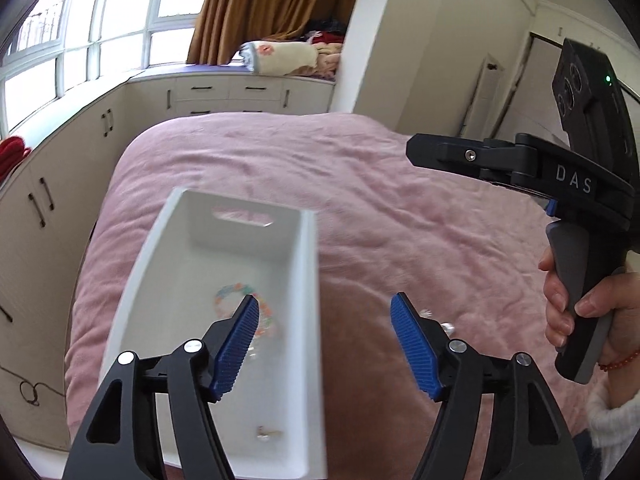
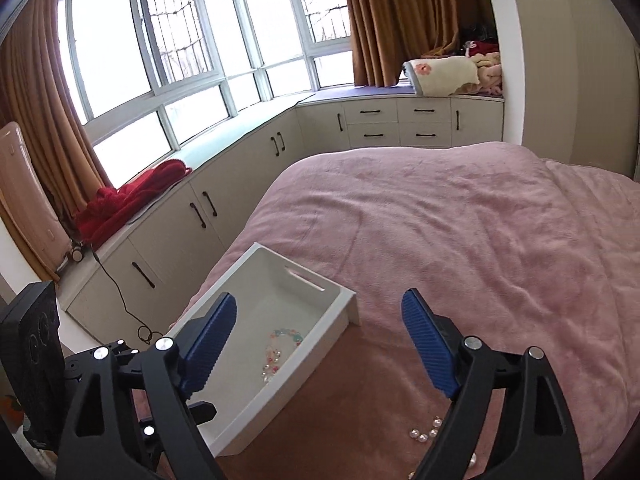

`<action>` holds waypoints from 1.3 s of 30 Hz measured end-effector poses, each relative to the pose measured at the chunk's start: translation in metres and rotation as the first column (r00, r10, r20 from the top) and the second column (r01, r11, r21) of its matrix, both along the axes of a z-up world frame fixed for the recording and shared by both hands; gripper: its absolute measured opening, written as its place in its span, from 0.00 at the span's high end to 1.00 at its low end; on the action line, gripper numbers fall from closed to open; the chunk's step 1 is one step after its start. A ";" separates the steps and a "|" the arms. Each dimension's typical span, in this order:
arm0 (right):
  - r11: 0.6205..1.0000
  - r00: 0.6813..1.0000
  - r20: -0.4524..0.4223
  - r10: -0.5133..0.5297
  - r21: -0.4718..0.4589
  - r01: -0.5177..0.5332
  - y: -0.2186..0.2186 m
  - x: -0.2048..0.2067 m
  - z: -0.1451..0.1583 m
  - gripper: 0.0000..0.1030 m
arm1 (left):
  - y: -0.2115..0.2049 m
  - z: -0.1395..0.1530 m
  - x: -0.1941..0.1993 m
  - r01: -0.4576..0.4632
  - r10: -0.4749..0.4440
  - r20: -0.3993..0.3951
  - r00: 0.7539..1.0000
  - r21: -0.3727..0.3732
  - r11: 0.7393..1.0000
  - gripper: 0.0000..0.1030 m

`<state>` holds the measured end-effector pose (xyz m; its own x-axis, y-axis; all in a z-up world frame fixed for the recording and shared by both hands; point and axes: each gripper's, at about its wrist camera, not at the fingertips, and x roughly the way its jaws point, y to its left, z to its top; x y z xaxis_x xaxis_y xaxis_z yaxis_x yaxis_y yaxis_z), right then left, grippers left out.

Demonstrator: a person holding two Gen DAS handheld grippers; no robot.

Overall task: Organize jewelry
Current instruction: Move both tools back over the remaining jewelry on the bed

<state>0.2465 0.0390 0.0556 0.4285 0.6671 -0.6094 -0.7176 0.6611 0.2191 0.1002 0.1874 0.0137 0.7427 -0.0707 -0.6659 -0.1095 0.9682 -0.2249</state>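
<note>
I judge the job partly done: on the pink bed (image 2: 460, 240) sits my white tray (image 2: 344, 300), and inside it lie a pastel bead bracelet (image 2: 286, 336), some clear and pink beads (image 2: 272, 364) beside it, and, in the left wrist view, a small piece (image 1: 266, 434) too blurred to name near the tray's near end. A pearl strand (image 2: 426, 432) remains on the bedcover just outside the tray, under my right claw (image 2: 320, 344), so that is still left to move. Both the right claw and my left claw (image 1: 325, 350) are spread wide and carry nothing.
</note>
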 end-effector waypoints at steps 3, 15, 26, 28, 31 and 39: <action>0.999 0.999 0.034 -0.039 -0.006 0.039 -0.032 -0.001 0.005 0.19 | -0.027 0.011 0.006 0.042 -0.042 0.020 0.999 0.026 0.999 0.28; 0.980 0.986 0.114 -0.119 -0.144 0.135 -0.117 -0.007 -0.037 0.11 | -0.113 0.007 0.029 0.139 -0.144 0.038 0.989 0.114 0.984 0.14; 0.959 0.996 0.055 -0.075 -0.270 0.087 -0.150 0.011 -0.119 0.28 | -0.168 -0.068 0.060 0.237 -0.242 -0.020 0.970 0.285 0.929 0.13; 0.956 0.998 0.039 -0.049 -0.287 0.058 -0.153 0.013 -0.134 0.32 | -0.172 -0.087 0.069 0.271 -0.268 -0.049 0.962 0.270 0.924 0.13; 0.954 1.000 0.007 -0.006 -0.301 0.008 -0.159 0.016 -0.159 0.38 | -0.173 -0.114 0.085 0.296 -0.284 -0.085 0.955 0.220 0.930 0.14; 0.948 0.998 -0.037 0.043 -0.315 -0.052 -0.165 0.018 -0.209 0.45 | -0.166 -0.161 0.118 0.294 -0.266 -0.165 0.950 0.173 0.940 0.37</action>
<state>0.2642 -0.1256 -0.1535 0.3797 0.4573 -0.8042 -0.7462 0.6652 0.0260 0.2182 0.0218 -0.1473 0.6119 -0.1227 -0.7813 0.1560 0.9872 -0.0329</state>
